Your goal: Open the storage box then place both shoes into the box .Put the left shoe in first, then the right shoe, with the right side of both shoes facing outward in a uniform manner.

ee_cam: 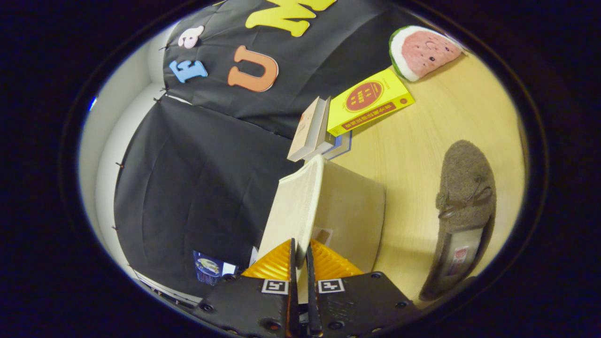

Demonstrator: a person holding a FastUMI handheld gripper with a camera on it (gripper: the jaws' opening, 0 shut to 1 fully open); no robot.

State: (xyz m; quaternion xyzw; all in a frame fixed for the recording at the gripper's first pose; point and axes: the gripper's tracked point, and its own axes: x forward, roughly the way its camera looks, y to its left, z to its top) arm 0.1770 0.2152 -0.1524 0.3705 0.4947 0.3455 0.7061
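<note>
Gripper (298,256) fingers pinched on the storage box lid (295,206), raised on edge | box body (352,216) under it, mid-table | I judge lid light, stiff card, hold the rim | brown slipper (462,211) toward the table's (422,136) near edge, soft; grip the heel collar.

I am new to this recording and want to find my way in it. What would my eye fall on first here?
First, the gripper, its fingers closed on the edge of the pale cardboard storage-box lid, which stands lifted just ahead of them. Next, the brown fuzzy slipper-like shoe with a small bow lies on the light wooden table beside the box. Beyond the box are a bright yellow book and a plush watermelon slice.
</note>
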